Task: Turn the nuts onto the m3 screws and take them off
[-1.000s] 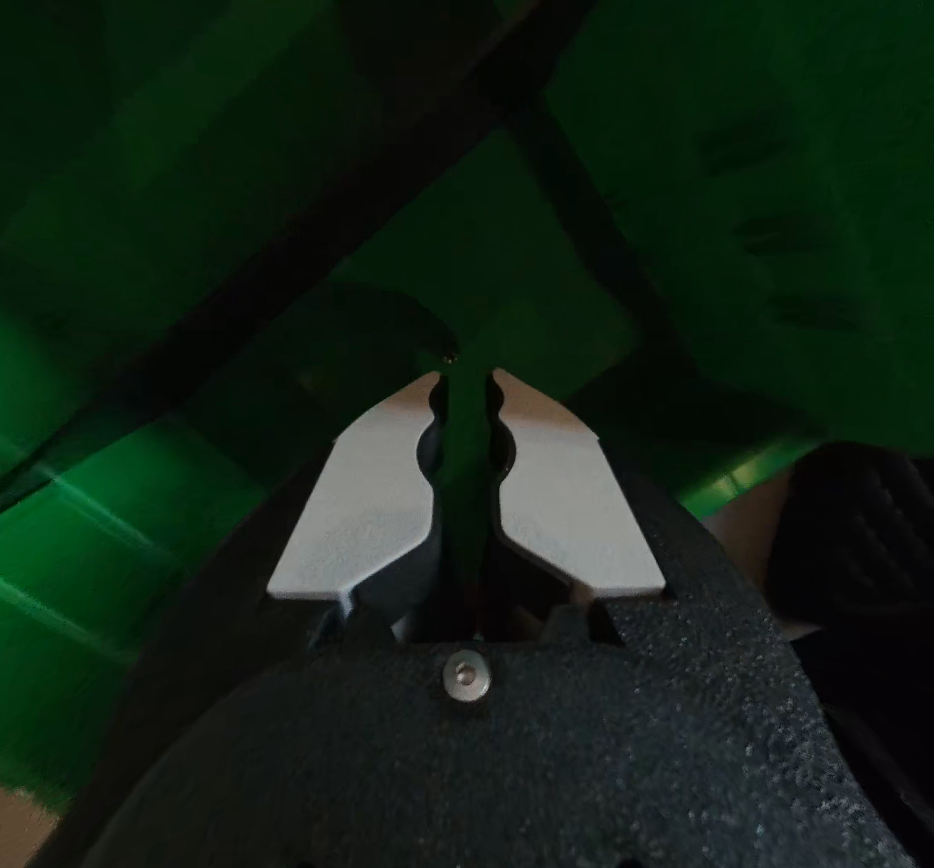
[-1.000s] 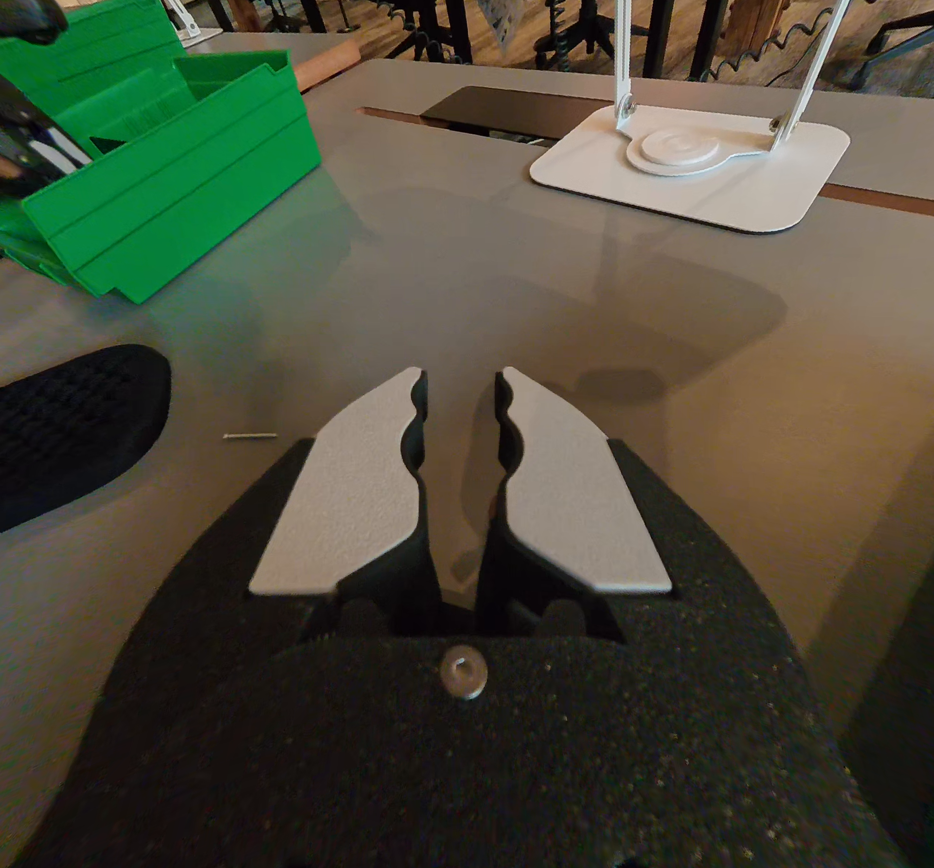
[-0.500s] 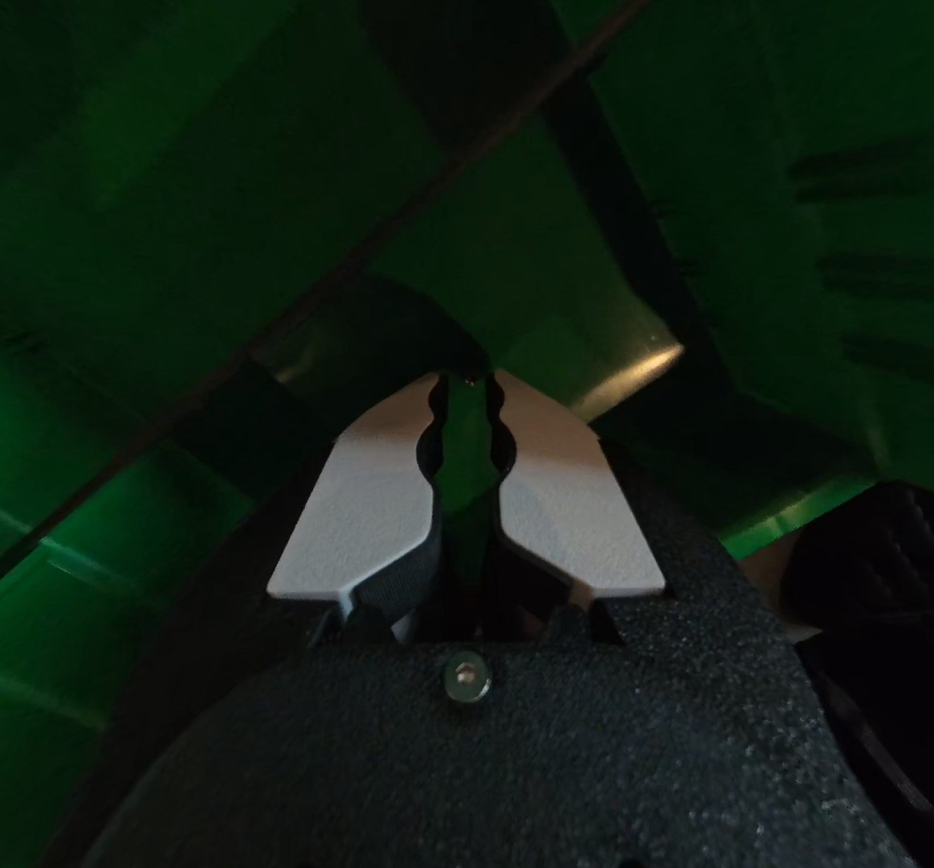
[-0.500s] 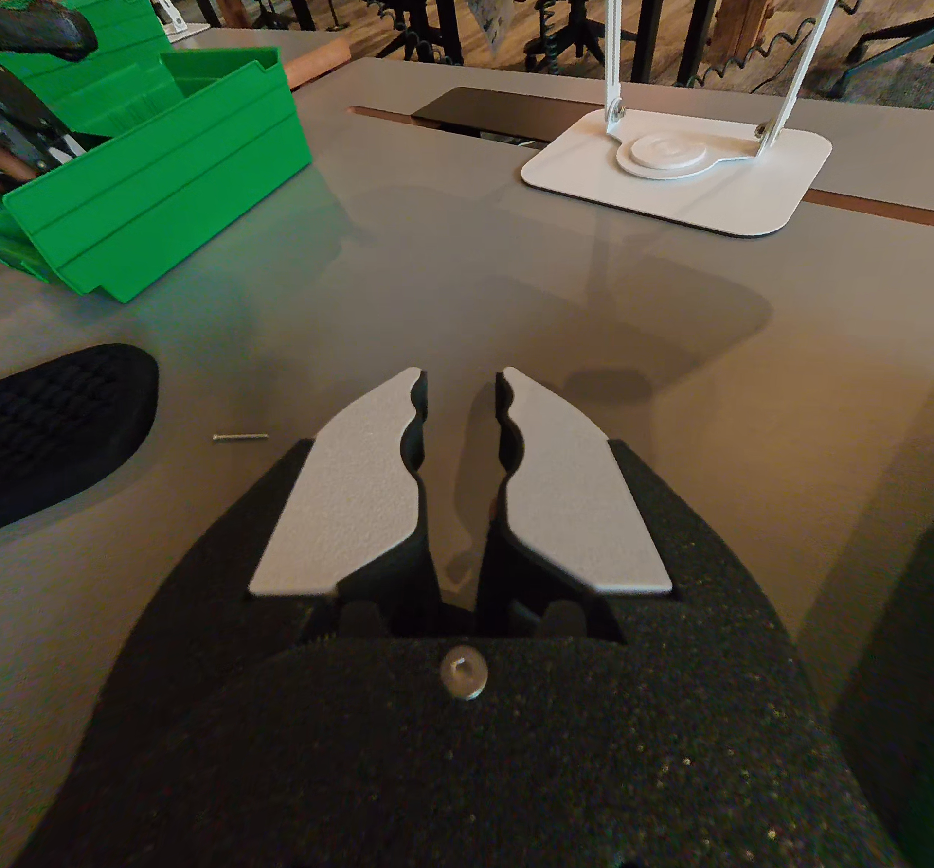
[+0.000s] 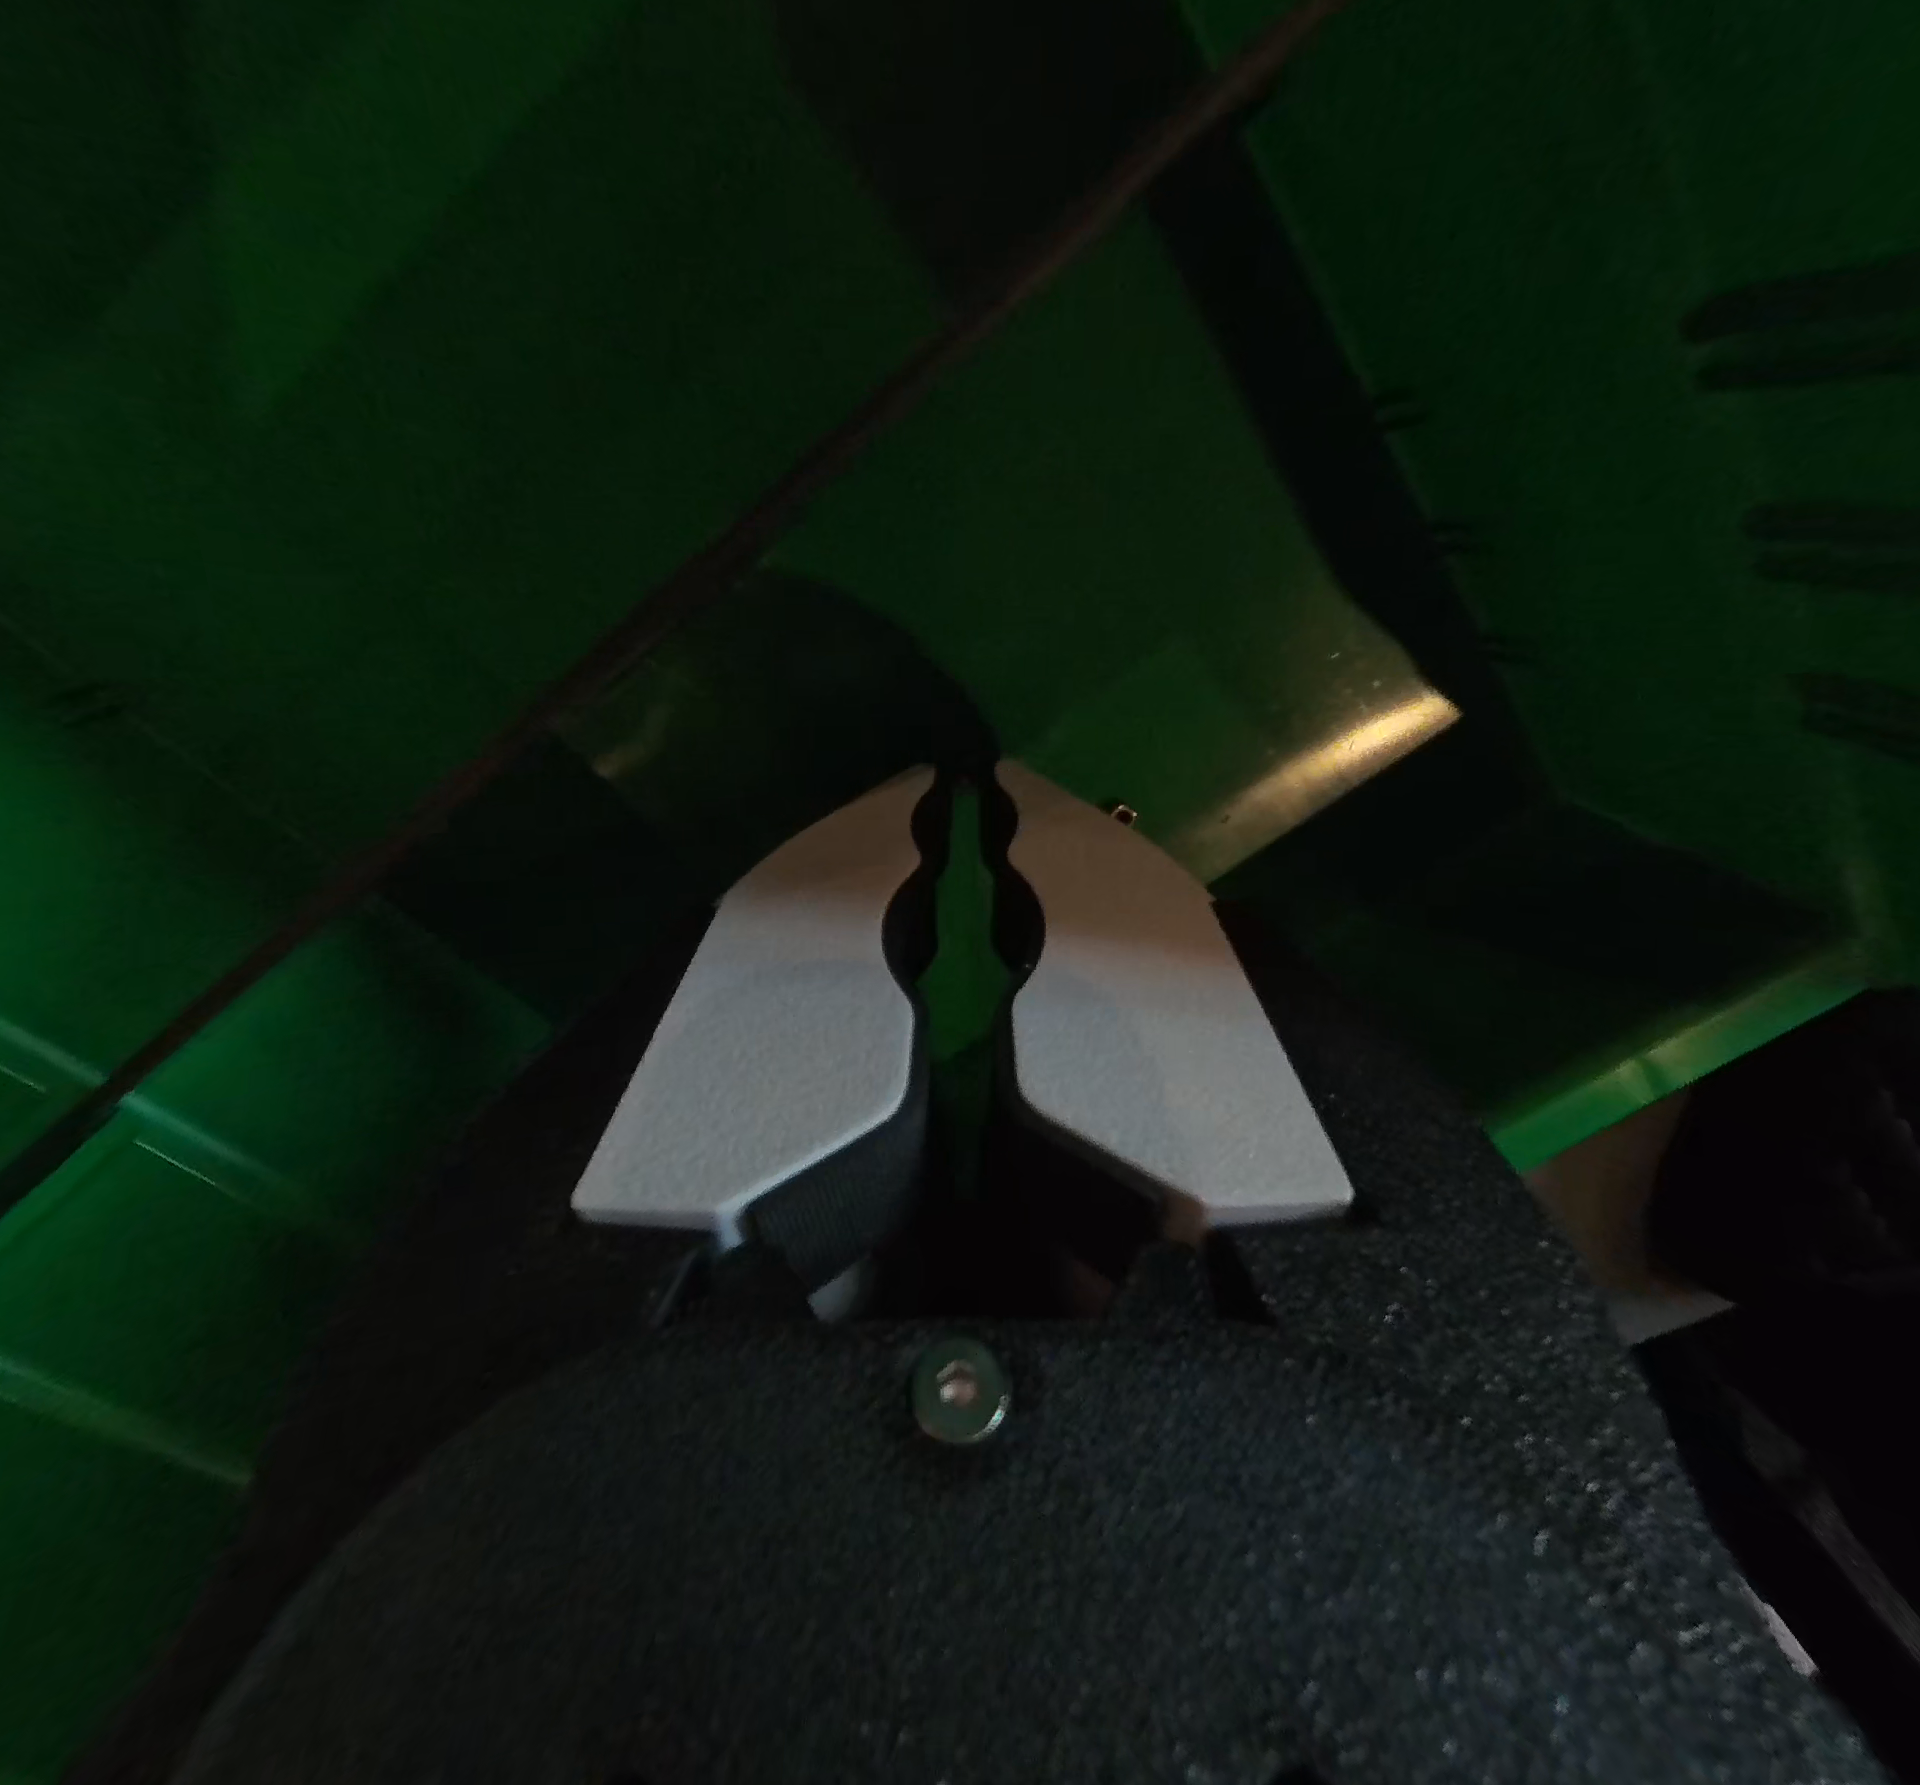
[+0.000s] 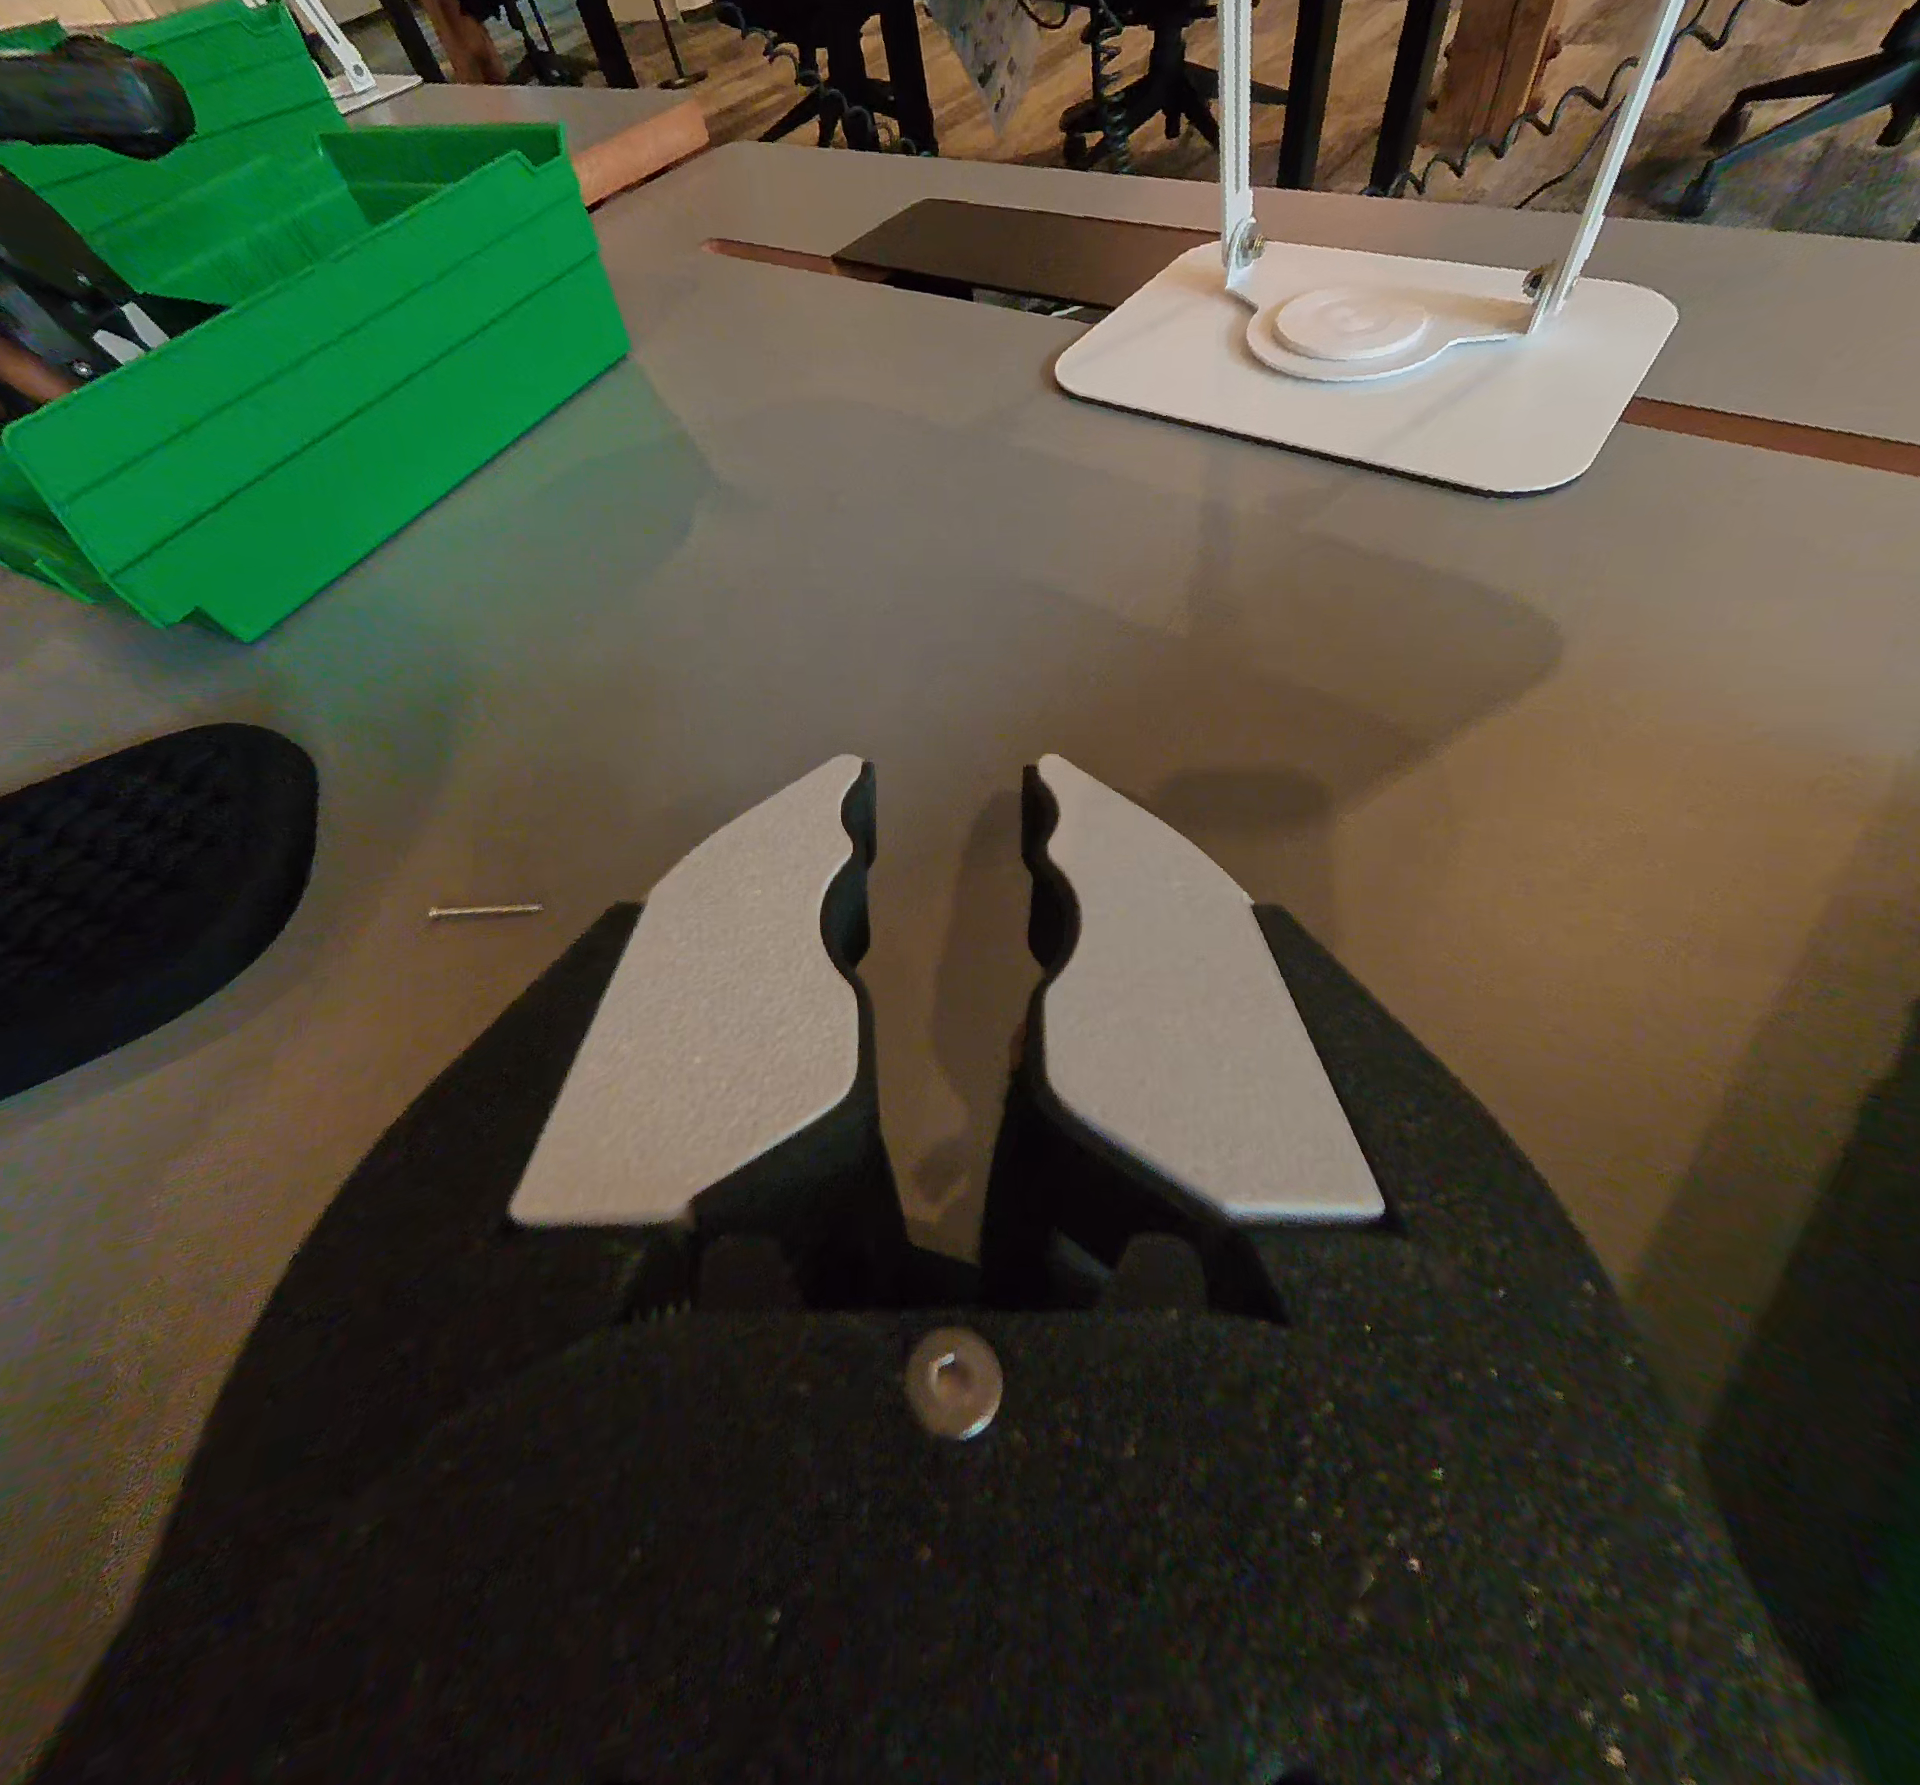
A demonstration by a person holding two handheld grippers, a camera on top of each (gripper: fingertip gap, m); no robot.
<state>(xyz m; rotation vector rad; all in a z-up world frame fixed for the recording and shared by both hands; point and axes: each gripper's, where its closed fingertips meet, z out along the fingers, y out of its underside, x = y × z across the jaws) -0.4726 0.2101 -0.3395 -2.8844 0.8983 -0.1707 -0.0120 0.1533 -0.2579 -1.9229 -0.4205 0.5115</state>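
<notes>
**Left jaws pinch inward inside the bin**

Deep in the dark green plastic bin (image 5: 416, 385), the left gripper (image 5: 966, 779) has narrowed its jaws from parted to nearly meeting at the tips. The gloom hides whether a nut is caught, and one small metal nut (image 5: 1122, 813) lies just right of them. The right gripper (image 6: 948, 779) stays released above the grey counter (image 6: 935, 540). The thin silver screw (image 6: 485, 911) lies at centre left, so threading likely hasn't begun.

green bins (image 6: 312, 405): 2 | screw (image 6: 484, 911): 1 | nut (image 5: 1122, 813): 1 | white stand (image 6: 1361, 364): 1
</notes>
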